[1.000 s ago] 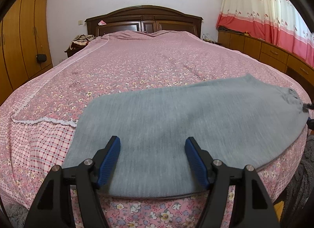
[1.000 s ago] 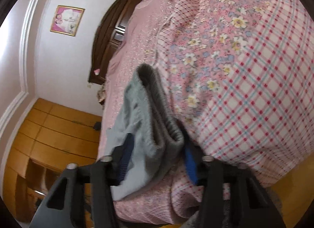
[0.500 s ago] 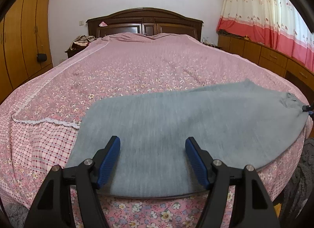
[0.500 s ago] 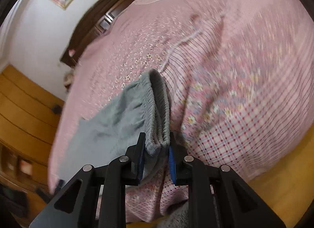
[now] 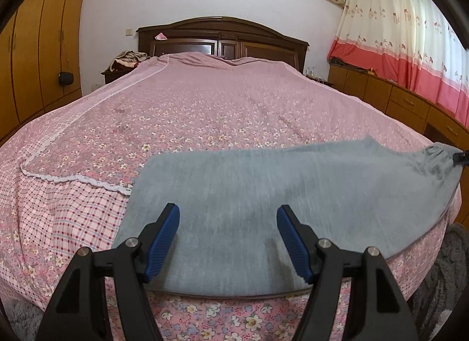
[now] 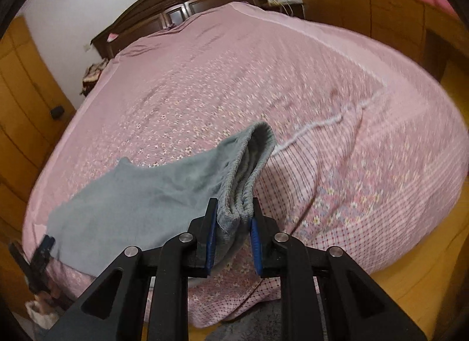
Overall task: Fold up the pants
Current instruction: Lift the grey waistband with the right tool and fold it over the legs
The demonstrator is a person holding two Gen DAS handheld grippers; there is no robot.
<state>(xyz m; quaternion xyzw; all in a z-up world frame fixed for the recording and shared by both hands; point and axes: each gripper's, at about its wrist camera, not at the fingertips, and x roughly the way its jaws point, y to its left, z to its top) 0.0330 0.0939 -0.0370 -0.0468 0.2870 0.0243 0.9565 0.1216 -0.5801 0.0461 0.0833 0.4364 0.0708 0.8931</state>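
Grey pants (image 5: 263, 194) lie flat along the near edge of the pink floral bed (image 5: 205, 112). My left gripper (image 5: 228, 241) is open and empty, its blue pads just above the leg end of the pants. My right gripper (image 6: 233, 235) is shut on the bunched elastic waistband (image 6: 252, 165) and lifts it off the bed; the rest of the pants (image 6: 132, 194) trails away to the left. The right gripper's tip shows at the far right of the left wrist view (image 5: 460, 157). The left gripper shows at the far left of the right wrist view (image 6: 41, 256).
A dark wooden headboard (image 5: 222, 36) stands at the far end. Wooden wardrobes (image 5: 32, 47) line the left wall. Low wooden cabinets (image 5: 410, 103) under red and cream curtains (image 5: 404, 36) run along the right. Clothes (image 5: 126, 59) are piled on the left nightstand.
My right gripper closed on the waistband, raised it and swung upright. My left gripper stayed open over the leg end and tilted up a little.
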